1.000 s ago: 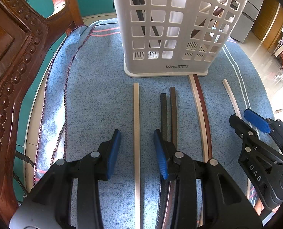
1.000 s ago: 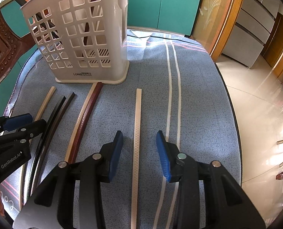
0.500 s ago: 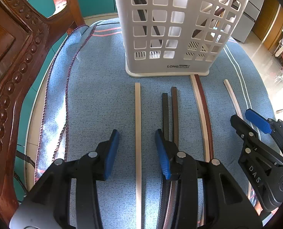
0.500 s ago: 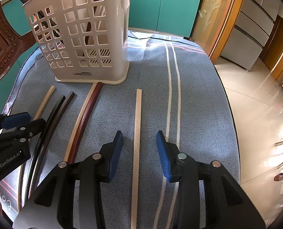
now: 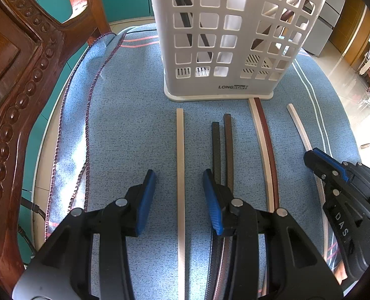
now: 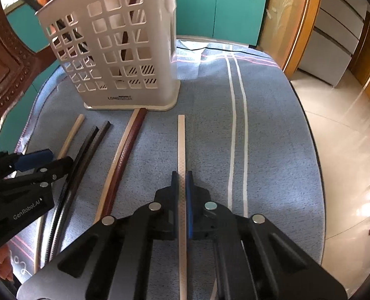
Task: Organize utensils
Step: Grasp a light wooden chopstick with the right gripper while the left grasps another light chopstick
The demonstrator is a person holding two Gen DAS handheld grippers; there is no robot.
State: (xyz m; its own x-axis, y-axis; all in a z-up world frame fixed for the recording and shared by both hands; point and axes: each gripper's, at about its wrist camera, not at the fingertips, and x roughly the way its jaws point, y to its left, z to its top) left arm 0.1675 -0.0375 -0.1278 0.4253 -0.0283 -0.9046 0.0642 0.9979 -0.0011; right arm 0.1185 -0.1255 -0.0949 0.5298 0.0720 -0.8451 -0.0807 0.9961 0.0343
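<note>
A blue cloth (image 6: 272,130) covers the counter; two white stripes (image 6: 237,115) run lengthwise along it near the right edge, and pink lines (image 5: 140,41) cross it at the far end. Its braided hem (image 5: 87,130) trails down the left edge. A carved dark wooden chair (image 5: 17,95) stands just beside the counter's left edge. Behind the far edge are teal cabinet doors (image 6: 219,7). To the right lies a glossy pale tiled floor (image 6: 347,135), with a wooden door frame (image 6: 307,22) and grey drawer fronts (image 6: 334,32) beyond it.
</note>
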